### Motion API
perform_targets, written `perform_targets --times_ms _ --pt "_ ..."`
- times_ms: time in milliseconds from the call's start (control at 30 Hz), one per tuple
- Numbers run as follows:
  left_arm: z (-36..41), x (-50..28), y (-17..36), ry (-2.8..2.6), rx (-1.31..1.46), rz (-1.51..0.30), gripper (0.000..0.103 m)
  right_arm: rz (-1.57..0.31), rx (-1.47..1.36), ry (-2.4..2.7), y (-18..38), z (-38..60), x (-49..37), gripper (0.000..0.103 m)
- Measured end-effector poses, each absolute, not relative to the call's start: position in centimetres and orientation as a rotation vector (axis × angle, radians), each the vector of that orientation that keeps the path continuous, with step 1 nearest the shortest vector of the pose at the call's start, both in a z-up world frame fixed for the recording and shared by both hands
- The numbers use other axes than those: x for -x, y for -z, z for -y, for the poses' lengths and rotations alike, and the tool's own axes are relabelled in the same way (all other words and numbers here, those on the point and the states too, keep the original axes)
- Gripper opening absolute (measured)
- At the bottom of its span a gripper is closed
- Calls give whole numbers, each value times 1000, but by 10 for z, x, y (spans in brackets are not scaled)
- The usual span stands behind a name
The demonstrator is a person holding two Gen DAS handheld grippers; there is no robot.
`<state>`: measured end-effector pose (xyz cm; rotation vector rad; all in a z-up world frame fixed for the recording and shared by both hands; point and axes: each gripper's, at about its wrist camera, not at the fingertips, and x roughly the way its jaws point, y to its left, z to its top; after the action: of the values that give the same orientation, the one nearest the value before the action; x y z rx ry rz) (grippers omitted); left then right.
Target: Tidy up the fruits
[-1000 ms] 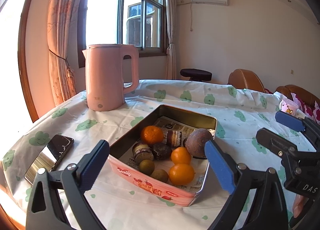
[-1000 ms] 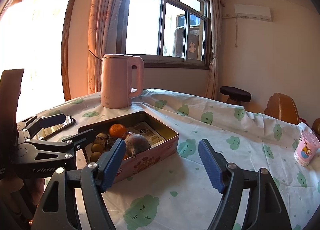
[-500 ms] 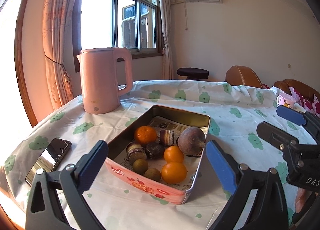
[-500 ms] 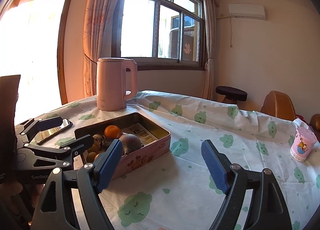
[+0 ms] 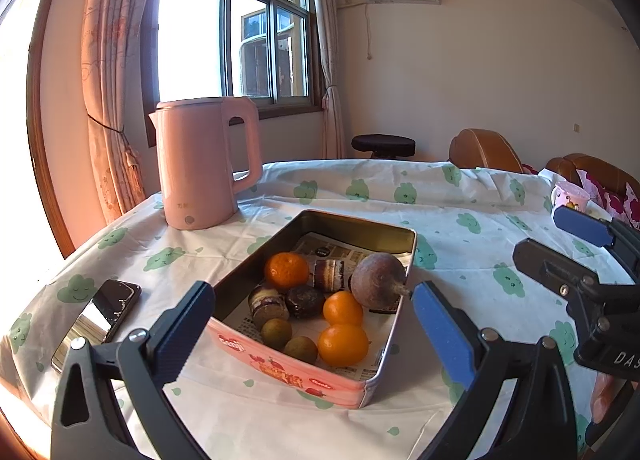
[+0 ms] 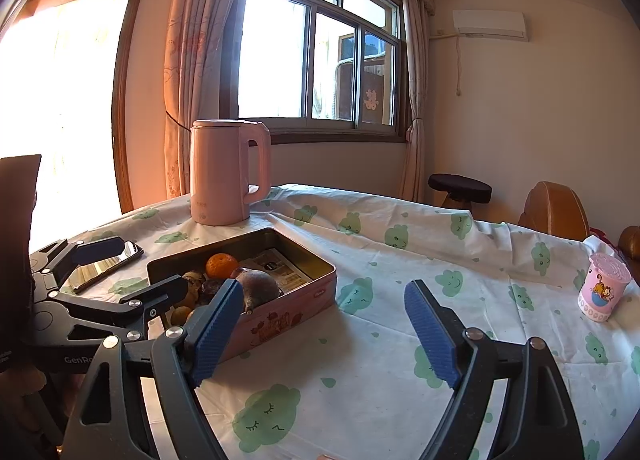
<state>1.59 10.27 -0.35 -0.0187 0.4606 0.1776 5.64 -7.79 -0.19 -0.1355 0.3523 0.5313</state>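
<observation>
The pink biscuit tin point(image 5: 320, 376) of fruit lies on the table point(image 5: 460, 220), long axis running toward the pink kettle point(image 5: 200, 168), label unreadable, with both left tongs point(image 5: 312, 324) and right tongs point(image 6: 320, 324) wide and empty.

In the right wrist view, the left gripper point(image 6: 132, 268) and a blue pad of the right gripper point(image 6: 320, 324) hide most of the fruit in the tin point(image 6: 280, 316). The phone point(image 6: 104, 264) is partly hidden too. In the left wrist view, the cup point(image 5: 570, 198) sits half behind a blue pad. The words on the paper point(image 5: 332, 250) in the tin are too small to read.
</observation>
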Motion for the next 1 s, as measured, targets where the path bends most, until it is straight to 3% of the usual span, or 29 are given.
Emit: perform_targets --times_ms 1000 --pt "-89 -17 4 -177 1 -479 103 -325 110 -505 -2 97 -51 85"
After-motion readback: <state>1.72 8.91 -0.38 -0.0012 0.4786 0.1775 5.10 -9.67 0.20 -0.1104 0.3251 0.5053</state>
